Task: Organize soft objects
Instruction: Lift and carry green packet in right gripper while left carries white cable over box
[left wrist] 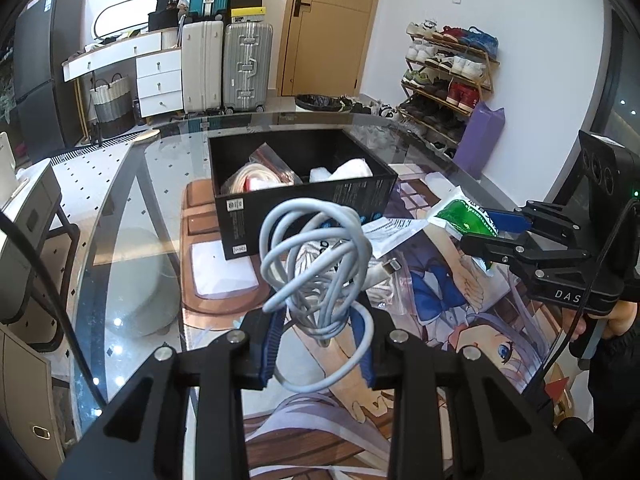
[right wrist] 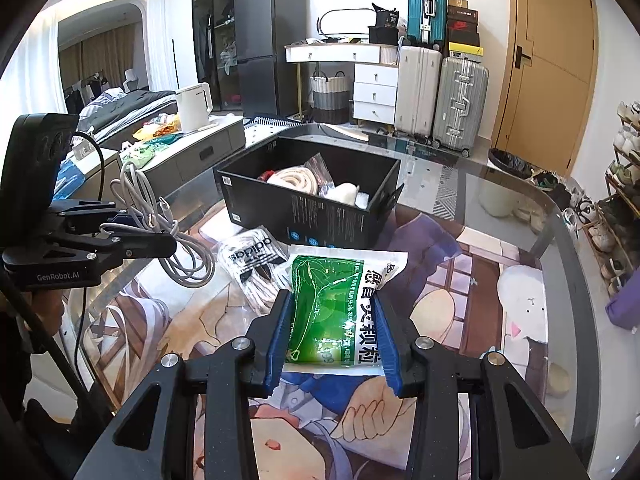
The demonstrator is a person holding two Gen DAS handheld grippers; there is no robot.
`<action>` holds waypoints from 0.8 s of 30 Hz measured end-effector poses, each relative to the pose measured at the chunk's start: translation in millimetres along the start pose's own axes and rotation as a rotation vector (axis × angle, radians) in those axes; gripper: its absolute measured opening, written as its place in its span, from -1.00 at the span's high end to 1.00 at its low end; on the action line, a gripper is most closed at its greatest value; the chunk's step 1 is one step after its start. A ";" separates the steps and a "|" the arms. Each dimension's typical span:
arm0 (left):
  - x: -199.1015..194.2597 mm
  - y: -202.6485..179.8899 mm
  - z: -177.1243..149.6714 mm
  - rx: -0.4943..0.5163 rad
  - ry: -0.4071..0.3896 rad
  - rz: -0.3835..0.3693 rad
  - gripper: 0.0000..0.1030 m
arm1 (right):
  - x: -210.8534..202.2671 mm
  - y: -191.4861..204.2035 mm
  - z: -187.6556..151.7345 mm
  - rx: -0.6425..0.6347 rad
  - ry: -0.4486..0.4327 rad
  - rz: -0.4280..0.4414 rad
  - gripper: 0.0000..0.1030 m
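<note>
My left gripper [left wrist: 322,344] is shut on a coiled grey cable [left wrist: 316,256] and holds it above the table, in front of the black box [left wrist: 304,204]. In the right wrist view the left gripper [right wrist: 160,236] shows at the left with the cable [right wrist: 180,252] hanging from it. My right gripper [right wrist: 332,344] is shut on a green and white packet [right wrist: 332,308], also above the table; it shows in the left wrist view [left wrist: 480,232] with the packet [left wrist: 464,216]. The box [right wrist: 320,216] holds a pale rope coil [right wrist: 294,182] and white soft items.
A white Adidas bag [right wrist: 252,264] lies on the glass table [right wrist: 500,184] between the grippers, before the box. The table has an anime print mat [left wrist: 460,312]. Suitcases [left wrist: 228,64], a drawer unit, a shoe rack [left wrist: 448,76] and a door stand behind.
</note>
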State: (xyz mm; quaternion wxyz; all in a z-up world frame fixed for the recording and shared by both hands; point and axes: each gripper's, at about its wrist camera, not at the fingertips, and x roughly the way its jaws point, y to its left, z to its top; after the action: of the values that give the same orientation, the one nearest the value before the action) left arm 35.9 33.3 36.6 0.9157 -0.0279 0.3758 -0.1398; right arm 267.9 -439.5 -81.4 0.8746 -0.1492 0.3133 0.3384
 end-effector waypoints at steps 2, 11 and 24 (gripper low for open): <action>-4.0 0.1 1.4 -0.001 -0.010 -0.001 0.41 | -3.5 1.4 2.7 -0.002 -0.012 0.003 0.23; -15.4 0.3 11.5 -0.004 -0.049 0.020 0.41 | -13.5 2.9 13.3 0.005 -0.052 0.020 0.23; -16.3 0.1 31.5 -0.004 -0.092 0.045 0.41 | -17.8 4.1 35.0 0.011 -0.104 0.049 0.23</action>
State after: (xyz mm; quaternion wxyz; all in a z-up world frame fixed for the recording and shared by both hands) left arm 46.7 36.2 70.2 0.9349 -0.0276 0.3339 -0.1170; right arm 270.5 -428.9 -43.5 0.8820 -0.1190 0.2729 0.3652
